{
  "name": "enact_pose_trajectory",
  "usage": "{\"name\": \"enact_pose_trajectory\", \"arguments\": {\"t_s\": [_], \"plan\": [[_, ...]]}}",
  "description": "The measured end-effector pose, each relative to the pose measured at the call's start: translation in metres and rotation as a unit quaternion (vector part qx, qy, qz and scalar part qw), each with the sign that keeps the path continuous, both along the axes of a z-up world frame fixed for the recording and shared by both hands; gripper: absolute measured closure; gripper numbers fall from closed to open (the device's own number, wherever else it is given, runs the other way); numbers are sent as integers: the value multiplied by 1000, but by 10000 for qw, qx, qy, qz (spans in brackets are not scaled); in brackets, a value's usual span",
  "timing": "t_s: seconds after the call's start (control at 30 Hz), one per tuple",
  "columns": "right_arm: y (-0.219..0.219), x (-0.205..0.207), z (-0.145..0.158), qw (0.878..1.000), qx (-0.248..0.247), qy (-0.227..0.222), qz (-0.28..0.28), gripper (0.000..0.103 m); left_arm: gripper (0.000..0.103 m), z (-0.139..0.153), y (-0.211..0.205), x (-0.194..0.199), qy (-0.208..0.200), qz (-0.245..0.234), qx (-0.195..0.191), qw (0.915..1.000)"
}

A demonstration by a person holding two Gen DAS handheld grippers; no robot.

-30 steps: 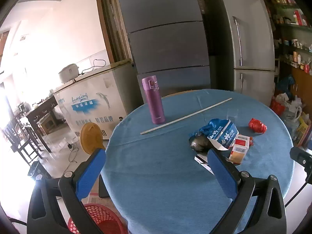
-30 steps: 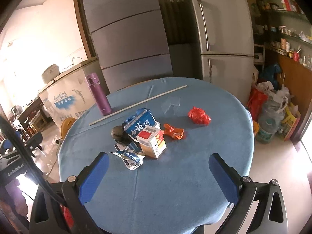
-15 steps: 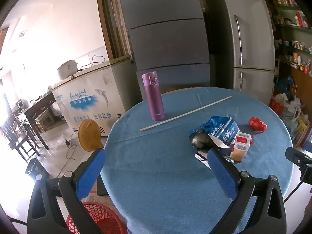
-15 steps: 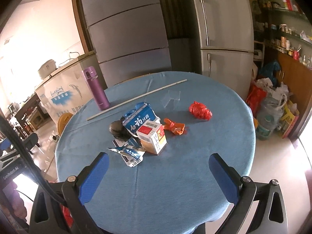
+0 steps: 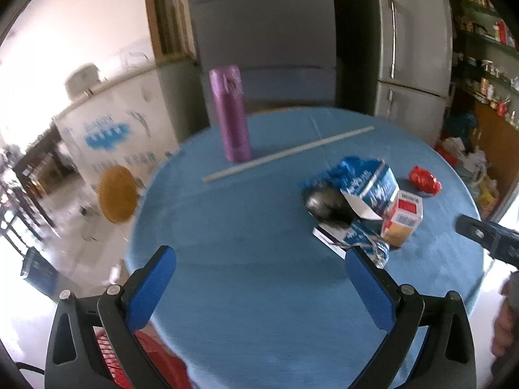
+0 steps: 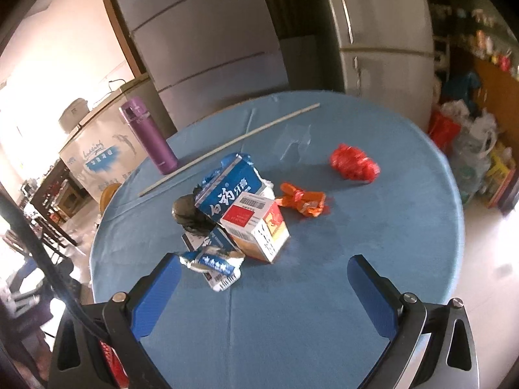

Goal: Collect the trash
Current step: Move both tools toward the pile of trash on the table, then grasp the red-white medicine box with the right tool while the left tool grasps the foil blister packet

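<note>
- Blue counter [image 6: 324,308] carries the trash pile [image 6: 233,217], centre-left, untouched.
- Both jaws released, empty, hovering near edge.
- Suggest right gripper [image 6: 264,280] straddles the crumpled wrapper [image 6: 212,264] first; low approach.

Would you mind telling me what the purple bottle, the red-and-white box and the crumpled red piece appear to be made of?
The tall purple bottle looks like metal with a satin coat: smooth, with a soft sheen. The red-and-white box seems to be printed cardboard, with crisp folded edges and a barcode. The crumpled red piece is probably thin plastic film, wrinkled and glossy, though blur leaves that open.
</note>
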State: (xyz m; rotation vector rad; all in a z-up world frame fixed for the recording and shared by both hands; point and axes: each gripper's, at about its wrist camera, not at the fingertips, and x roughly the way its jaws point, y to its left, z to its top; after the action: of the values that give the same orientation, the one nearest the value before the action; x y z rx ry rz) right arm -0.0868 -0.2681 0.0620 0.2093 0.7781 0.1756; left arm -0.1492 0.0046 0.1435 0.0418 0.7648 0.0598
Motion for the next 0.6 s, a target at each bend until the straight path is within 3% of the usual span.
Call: {"name": "enact_pose_trajectory", "arguments": {"t_s": [0.2, 0.4, 0.53, 0.6], "plan": [[12, 54, -30, 9995, -3, 139, 275, 0, 0, -27, 10, 23, 598, -67, -551, 9967], [22, 81, -51, 9966, -129, -25, 811, 1, 0, -39, 13, 39, 1029, -270, -1193, 9871], [25, 92, -65, 9947, -42, 153, 1017, 29, 0, -42, 6, 54, 1287, -517, -1734, 9750], [23, 93, -67, 9954, -59, 20, 953, 31, 1, -47, 0, 64, 1417, -608, -1972, 9682]]}}
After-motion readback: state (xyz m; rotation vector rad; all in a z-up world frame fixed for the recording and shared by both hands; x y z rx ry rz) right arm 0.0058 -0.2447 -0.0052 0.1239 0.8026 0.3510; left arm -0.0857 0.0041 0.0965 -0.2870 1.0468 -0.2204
